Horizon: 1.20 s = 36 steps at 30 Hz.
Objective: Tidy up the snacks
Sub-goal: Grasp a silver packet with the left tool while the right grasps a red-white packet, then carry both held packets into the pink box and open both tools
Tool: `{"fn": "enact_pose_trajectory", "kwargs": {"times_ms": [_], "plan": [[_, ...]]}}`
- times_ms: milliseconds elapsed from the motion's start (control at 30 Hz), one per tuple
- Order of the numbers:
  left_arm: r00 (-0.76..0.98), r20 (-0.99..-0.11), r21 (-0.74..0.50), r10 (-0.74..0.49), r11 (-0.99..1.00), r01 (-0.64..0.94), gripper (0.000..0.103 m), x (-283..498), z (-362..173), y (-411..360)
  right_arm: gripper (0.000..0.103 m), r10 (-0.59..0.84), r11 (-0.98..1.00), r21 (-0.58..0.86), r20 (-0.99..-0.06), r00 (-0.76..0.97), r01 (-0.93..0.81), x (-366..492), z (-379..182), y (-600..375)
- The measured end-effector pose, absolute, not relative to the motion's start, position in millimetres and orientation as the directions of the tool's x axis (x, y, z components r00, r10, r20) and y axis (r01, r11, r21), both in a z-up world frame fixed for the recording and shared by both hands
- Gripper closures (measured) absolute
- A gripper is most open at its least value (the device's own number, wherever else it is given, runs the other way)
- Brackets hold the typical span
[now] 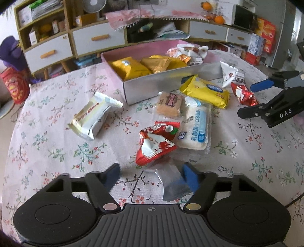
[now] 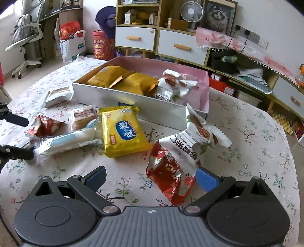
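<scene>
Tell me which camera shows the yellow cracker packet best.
The right wrist view: the yellow cracker packet lies near the middle, its blue label facing the camera. The left wrist view shows it smaller and farther off, beside the box.

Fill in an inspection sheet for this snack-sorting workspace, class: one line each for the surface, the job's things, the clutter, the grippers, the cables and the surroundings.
Surface: table under a floral cloth.
Job's things: open box with pink lining already holds yellow packets and white nut packets; loose on the cloth lie a yellow cracker pack, red packets, a white-blue bread pack, a cream pack and a white nut packet.
Clutter: nothing seen apart from snacks.
Grippers: left gripper open around a clear wrapped snack; right gripper open, a red packet between its fingers.
Cables: black leads at the wall socket.
Surroundings: drawer cabinets, fan, office chair.
</scene>
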<state>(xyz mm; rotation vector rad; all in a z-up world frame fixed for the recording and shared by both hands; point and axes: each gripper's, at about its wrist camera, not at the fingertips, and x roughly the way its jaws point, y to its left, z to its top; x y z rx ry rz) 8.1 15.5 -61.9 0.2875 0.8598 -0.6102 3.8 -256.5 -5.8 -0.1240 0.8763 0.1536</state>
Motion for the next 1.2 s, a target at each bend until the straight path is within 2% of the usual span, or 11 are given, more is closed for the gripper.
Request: {"fn": "enact_pose_trajectory", "kwargs": {"times_ms": [233, 367, 467, 533, 600, 667, 833, 1200], "plan": [[0.480, -0.791, -0.007, -0.380, 0.789, 0.615, 0.065, 6.1, -57.4, 16.9, 0.023, 0.086, 0.982, -0.042, -0.772, 0.629, -0.185, 9.2, -12.0, -258.9], [0.465, -0.806, -0.004, -0.366, 0.789, 0.614, 0.073, 4.3, -54.8, 17.0, 0.031, 0.089, 0.984, -0.030, -0.772, 0.629, -0.177, 12.2, -12.4, -261.9], [0.461, -0.813, -0.003, -0.356, 0.794, 0.608, 0.079, 3.6, -53.8, 18.2, 0.046, 0.114, 0.982, -0.007, -0.773, 0.625, -0.189, 14.2, -11.9, -262.5], [0.460, -0.816, -0.003, -0.350, 0.799, 0.602, 0.080, 3.9, -53.3, 18.5, 0.052, 0.123, 0.981, -0.001, -0.772, 0.623, -0.196, 13.9, -10.5, -260.9], [0.462, -0.817, 0.000, -0.346, 0.801, 0.599, 0.081, 3.5, -52.7, 19.6, 0.071, 0.139, 0.978, 0.007, -0.772, 0.620, -0.210, 13.7, -8.4, -258.5], [0.465, -0.817, 0.000, -0.341, 0.806, 0.592, 0.082, 3.7, -52.1, 21.5, 0.082, 0.151, 0.974, 0.011, -0.772, 0.617, -0.225, 12.9, -6.2, -256.4], [0.469, -0.815, -0.004, -0.341, 0.812, 0.583, 0.082, 4.6, -48.6, 23.8, 0.086, 0.145, 0.970, -0.010, -0.776, 0.613, -0.242, 12.0, -3.8, -252.1], [0.493, -0.794, -0.005, -0.356, 0.814, 0.580, 0.083, 2.4, -33.3, 29.2, 0.086, 0.161, 0.966, -0.009, -0.767, 0.621, -0.260, 8.1, 7.3, -247.6]]}}
